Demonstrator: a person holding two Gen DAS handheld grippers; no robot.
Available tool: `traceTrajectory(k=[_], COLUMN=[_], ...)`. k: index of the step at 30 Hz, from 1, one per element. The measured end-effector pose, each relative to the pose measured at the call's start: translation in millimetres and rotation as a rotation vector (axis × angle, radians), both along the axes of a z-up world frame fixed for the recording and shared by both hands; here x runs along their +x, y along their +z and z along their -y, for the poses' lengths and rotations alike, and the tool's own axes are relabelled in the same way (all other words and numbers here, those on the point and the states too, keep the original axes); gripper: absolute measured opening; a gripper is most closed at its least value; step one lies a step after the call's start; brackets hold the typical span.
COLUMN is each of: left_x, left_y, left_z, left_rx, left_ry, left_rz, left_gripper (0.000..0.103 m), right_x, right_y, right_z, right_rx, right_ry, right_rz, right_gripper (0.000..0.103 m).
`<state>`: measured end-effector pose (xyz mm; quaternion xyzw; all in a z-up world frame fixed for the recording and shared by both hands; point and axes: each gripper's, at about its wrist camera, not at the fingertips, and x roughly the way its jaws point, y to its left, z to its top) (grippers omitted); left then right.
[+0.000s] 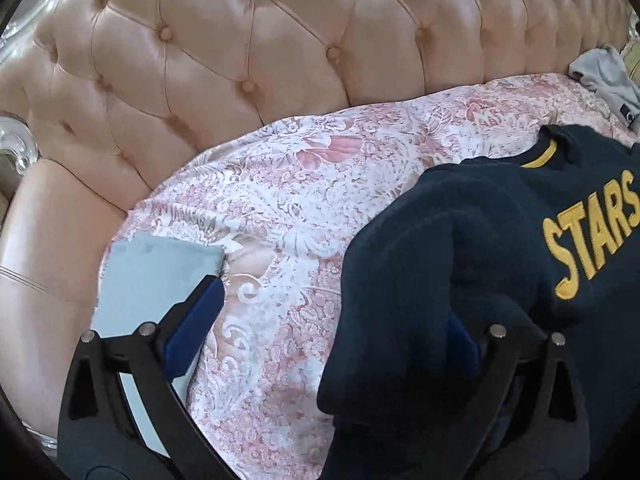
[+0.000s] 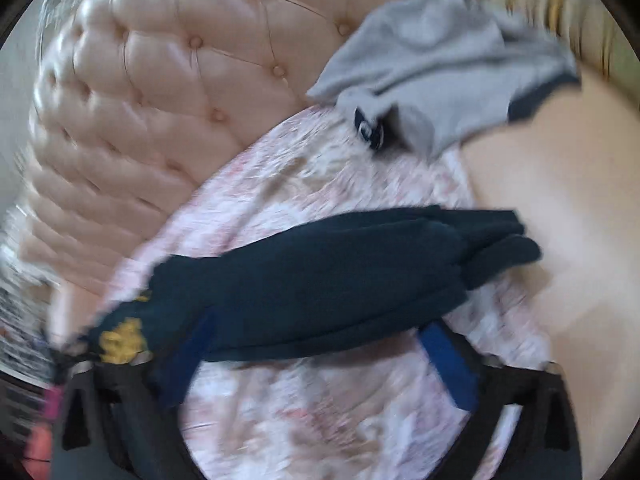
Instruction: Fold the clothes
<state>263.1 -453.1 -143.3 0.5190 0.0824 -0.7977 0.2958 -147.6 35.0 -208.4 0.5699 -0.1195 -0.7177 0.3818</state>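
Navy sweatshirt [image 1: 500, 240]: bunched on the floral bedspread [image 1: 280, 208], draped over both tools, not yet flat.
Left hand-held gripper [image 1: 332, 320]: spread wide, grasping nothing.
Right hand-held gripper [image 2: 320, 364]: apparently released; view blurred.
Grey garment [image 2: 432, 56]: crumpled beyond, unfolded.

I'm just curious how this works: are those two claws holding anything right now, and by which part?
Neither clamps anything. Both the left gripper and the right gripper stand wide open; the navy sweatshirt merely drapes over one finger of each.
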Motion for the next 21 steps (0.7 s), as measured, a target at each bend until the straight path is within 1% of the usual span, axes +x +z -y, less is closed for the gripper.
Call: traceTrajectory(k=[1,3,4,5,7,9,11,13,14,15,18,20,21], left_x=[0,-2,-1,-1,-1,1,8,12,13,17,38,56,65], left_y=[0,3,6,9,18,25,30,35,36,40,58,73,80], left_z=[5,12,13,14,13,20,32,39,40,42,50,51,49], left_rx=[0.032,0.042,0.025,0.007,-0.029,0.056,0.226,0.217,0.188,0.196,0.222,0.193,0.213], left_ry=[0.002,0.006,0.008,0.009,-0.004,-0.007,-0.011,0.013,0.020,0.026,0.103,0.161,0.167], left_rz=[0.003,0.023,0.041,0.059,0.089,0.059,-0.030,-0.038,-0.030,-0.054,-0.177,-0.229,-0.263], left_gripper=[0.100,0.102,0.103,0.103,0.103,0.103,0.103,0.103,0.103,0.103,0.103,0.103,0.103], right_x=[-1,-4,-6,-7,-5,-2,0,8,15,25,69,112,132], right_y=[-2,-7,-9,-7,2,9,15,26,33,41,63,75,78], right_z=[-7,-24,-32,-40,-55,-69,-82,-95,-95,-91,-57,-24,-10], right_rx=[-0.040,-0.130,-0.175,-0.183,-0.149,-0.115,-0.087,-0.042,-0.043,-0.059,-0.083,-0.068,-0.061], right_ry=[-0.013,-0.067,-0.094,-0.105,-0.100,-0.081,-0.081,-0.088,-0.069,-0.038,0.109,0.229,0.279], right_rz=[0.050,0.157,0.211,0.228,0.215,0.202,0.186,0.137,0.113,0.090,0.007,-0.062,-0.087], right_gripper=[0.103,0.103,0.103,0.103,0.103,0.103,0.103,0.103,0.103,0.103,0.103,0.103,0.103])
